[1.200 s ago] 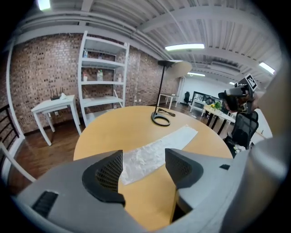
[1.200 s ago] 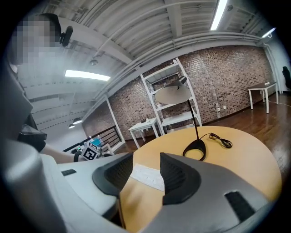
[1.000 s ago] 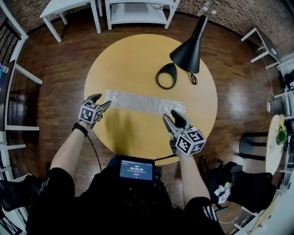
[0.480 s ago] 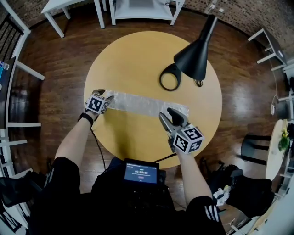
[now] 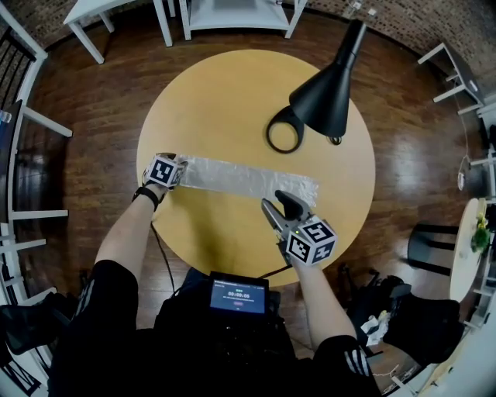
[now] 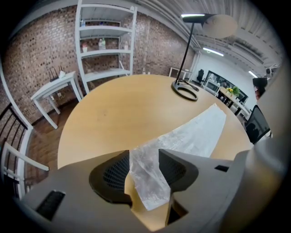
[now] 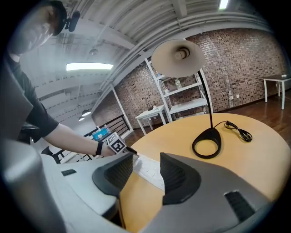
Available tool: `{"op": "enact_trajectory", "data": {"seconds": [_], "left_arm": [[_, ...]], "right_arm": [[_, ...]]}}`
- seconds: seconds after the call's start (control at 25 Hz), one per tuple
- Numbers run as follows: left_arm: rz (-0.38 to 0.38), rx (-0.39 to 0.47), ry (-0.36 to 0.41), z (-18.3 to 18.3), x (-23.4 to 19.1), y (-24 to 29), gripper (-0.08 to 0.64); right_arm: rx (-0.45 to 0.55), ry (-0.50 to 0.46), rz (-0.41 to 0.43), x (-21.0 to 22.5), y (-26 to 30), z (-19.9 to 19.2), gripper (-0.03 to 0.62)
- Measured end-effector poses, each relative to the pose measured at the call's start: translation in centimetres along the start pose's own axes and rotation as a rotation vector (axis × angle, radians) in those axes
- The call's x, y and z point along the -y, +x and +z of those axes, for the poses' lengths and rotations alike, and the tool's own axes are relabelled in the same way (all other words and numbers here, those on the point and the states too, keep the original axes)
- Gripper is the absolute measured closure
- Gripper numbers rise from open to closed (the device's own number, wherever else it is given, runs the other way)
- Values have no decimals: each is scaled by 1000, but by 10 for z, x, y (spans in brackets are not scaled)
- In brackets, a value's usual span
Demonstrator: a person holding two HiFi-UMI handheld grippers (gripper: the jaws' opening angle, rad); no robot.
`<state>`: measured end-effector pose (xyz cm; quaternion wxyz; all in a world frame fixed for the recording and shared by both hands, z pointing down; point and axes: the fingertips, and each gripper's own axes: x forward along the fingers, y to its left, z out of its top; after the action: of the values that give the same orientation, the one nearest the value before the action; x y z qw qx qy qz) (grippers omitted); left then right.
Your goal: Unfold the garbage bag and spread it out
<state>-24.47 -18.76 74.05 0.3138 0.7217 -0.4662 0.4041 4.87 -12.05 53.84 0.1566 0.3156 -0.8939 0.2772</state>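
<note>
A folded translucent garbage bag (image 5: 248, 178) lies as a long strip across the round yellow table (image 5: 232, 93). My left gripper (image 5: 180, 166) is at the strip's left end. Its jaws are closing with the bag's end (image 6: 146, 175) curling up between them, and a gap still shows between the pads. From there the strip runs away across the table (image 6: 200, 132). My right gripper (image 5: 280, 206) hovers just in front of the strip's right end, open, with nothing between its fingers. In the right gripper view the bag (image 7: 152, 172) shows beyond the jaws.
A black desk lamp (image 5: 324, 77) leans over the table's far right, its ring base (image 5: 282, 129) behind the bag. White tables and a shelf (image 5: 232, 15) stand beyond the table. A screen (image 5: 239, 295) sits at the person's lap.
My left gripper moved up to the bag's left end and its jaws narrowed around it. My right gripper drew back a little toward the front edge.
</note>
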Motion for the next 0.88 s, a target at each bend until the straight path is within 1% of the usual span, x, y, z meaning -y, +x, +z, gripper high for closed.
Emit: {"op": "enact_trajectory", "data": {"seconds": [0.28, 0.36, 0.44, 0.6, 0.76, 0.88], "left_arm": [[-17, -2, -6, -3, 2, 2, 466], [-15, 10, 6, -1, 4, 1, 514], [-10, 23, 33, 0, 6, -2, 560], [-28, 81, 69, 4, 15, -12, 560], [-106, 180, 114, 7, 37, -26, 560], [-133, 233, 155, 5, 49, -44, 560]], "right_arm": [[1, 13, 7, -3, 0, -2, 402], [-1, 13, 8, -3, 0, -3, 402], [-4, 13, 9, -2, 0, -4, 402], [-4, 13, 15, -4, 2, -4, 402], [-10, -4, 30, -7, 5, -2, 402], [-18, -21, 40, -9, 12, 1, 402]]}}
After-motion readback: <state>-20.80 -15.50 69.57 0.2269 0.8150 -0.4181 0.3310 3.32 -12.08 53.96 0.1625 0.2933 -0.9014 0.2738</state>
